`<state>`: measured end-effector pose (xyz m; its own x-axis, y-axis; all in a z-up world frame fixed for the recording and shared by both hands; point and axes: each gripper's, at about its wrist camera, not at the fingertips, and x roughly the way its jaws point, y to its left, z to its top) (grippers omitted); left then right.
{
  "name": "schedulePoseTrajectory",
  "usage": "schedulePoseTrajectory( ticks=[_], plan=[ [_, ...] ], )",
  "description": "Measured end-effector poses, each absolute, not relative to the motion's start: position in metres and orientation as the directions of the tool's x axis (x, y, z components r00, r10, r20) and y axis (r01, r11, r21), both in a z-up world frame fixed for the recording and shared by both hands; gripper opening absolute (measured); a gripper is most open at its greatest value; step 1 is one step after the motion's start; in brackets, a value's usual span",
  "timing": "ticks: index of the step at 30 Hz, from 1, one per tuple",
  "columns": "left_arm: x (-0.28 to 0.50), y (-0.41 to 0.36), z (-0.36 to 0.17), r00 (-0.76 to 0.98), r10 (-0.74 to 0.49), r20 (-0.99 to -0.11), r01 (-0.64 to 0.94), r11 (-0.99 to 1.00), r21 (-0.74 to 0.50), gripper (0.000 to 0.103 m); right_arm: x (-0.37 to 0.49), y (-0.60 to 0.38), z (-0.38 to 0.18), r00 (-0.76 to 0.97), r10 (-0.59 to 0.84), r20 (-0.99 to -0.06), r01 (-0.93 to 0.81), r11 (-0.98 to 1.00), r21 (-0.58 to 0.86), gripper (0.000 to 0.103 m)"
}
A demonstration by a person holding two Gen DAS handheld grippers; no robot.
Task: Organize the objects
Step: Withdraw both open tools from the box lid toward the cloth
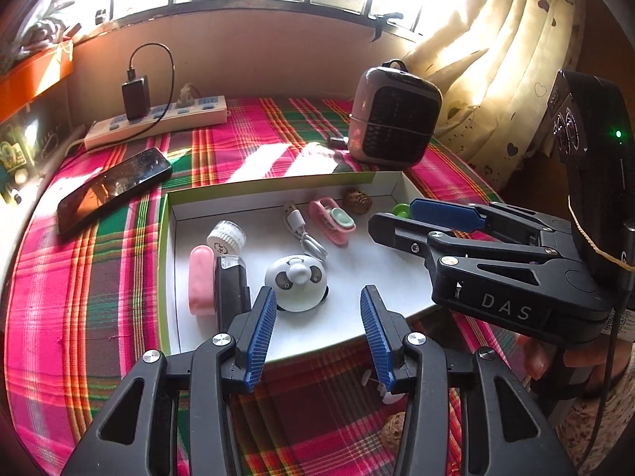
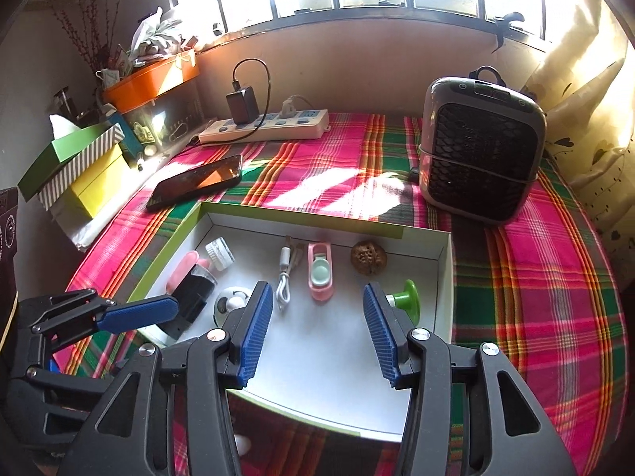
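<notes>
Both claws spread, holding nothing — the left claw [image 1: 317,333] hangs over the box's [image 1: 278,186] near edge, the panda [image 1: 297,283] just ahead between its pads, nearer than the right claw [image 2: 317,333].

Woven plaid cloth [image 2: 535,277] under a matt cardboard tray [image 2: 444,277]; glossy glass phone [image 2: 198,182].

The tray [image 2: 444,277] on the tablecloth [image 2: 535,277] holds the walnut [image 2: 368,258], right of the cable [image 2: 284,277].
</notes>
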<state>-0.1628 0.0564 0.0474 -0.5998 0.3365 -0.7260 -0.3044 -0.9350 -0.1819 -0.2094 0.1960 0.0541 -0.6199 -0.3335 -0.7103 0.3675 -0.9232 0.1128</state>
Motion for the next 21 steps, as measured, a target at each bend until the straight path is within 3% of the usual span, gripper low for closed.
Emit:
schedulePoseTrajectory(
  ticks=[5, 21],
  plan=[
    [-0.142, 0.055, 0.050, -0.596, 0.359, -0.718, -0.316, -0.927, -0.202, 0.043, -0.188, 0.203, 0.058, -0.642, -0.324, -0.695, 0.364, -0.926, 0.096, 0.055],
    [-0.091, 0.071, 0.028, -0.516, 0.437, -0.737, -0.412, -0.881, -0.234, 0.043, -0.132, 0.220, 0.054, -0.673, -0.306, -0.674, 0.338, -0.937, 0.087, 0.056]
  ],
)
